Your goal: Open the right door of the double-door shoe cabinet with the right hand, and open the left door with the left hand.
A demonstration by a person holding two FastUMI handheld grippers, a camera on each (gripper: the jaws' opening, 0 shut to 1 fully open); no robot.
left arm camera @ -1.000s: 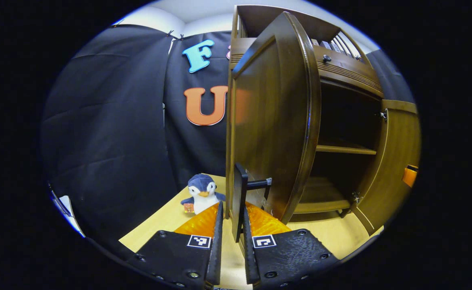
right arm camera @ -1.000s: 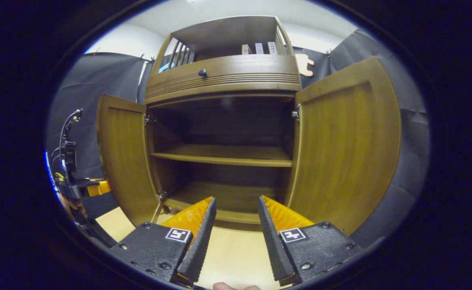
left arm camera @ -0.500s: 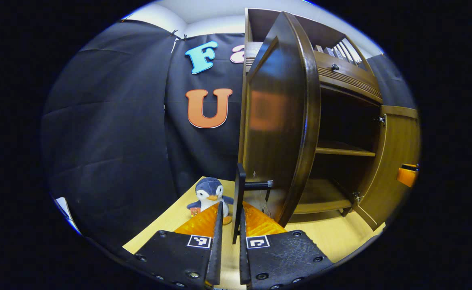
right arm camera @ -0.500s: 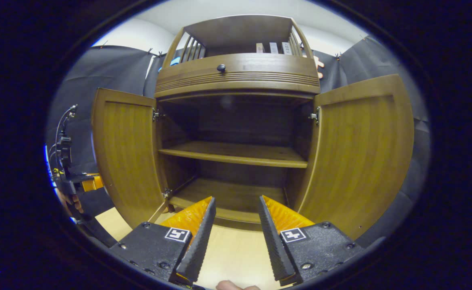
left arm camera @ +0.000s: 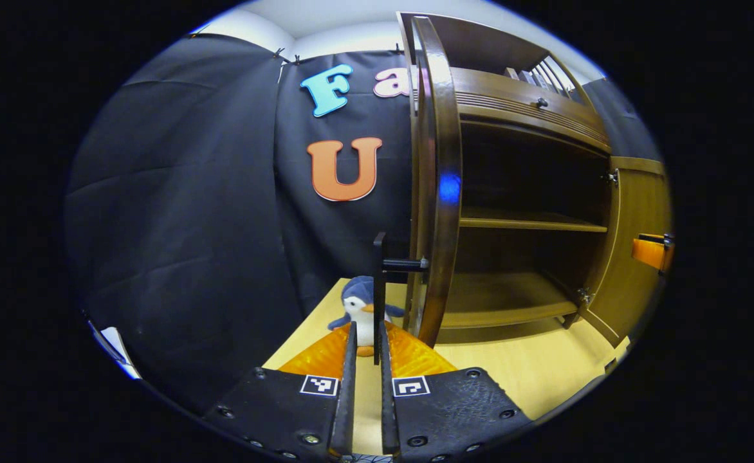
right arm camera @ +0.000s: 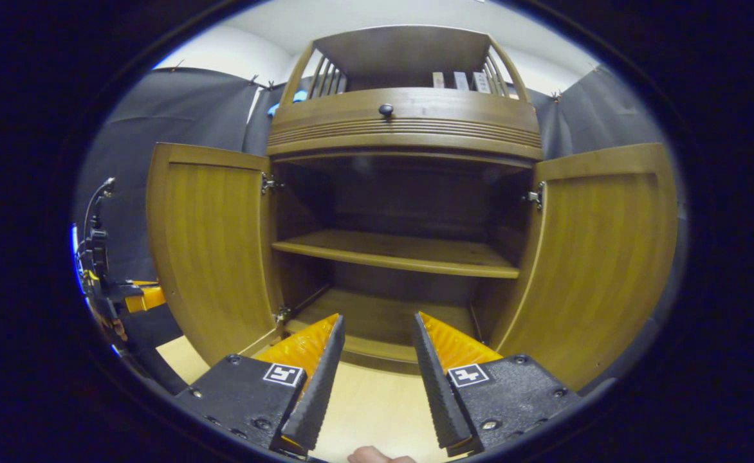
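Both doors open; left still on the handle.

Left gripper [left arm camera: 365, 360] is clamped on the left door's handle [left arm camera: 379, 283]; left door [right arm camera: 206, 247] swung wide, seen edge-on from its own camera. Right gripper [right arm camera: 372, 366] hangs with fingers apart, holding nothing, facing the cabinet [right arm camera: 403, 128]; right door [right arm camera: 602, 257] fully open. Next, I'd say: unclamp first, back straight off the handle, don't drag the door back or bump the penguin toy [left arm camera: 359, 307].

A pale wooden floor [left arm camera: 531, 376] carries the shoe cabinet [right arm camera: 403, 122] and a plush penguin [left arm camera: 359, 308].
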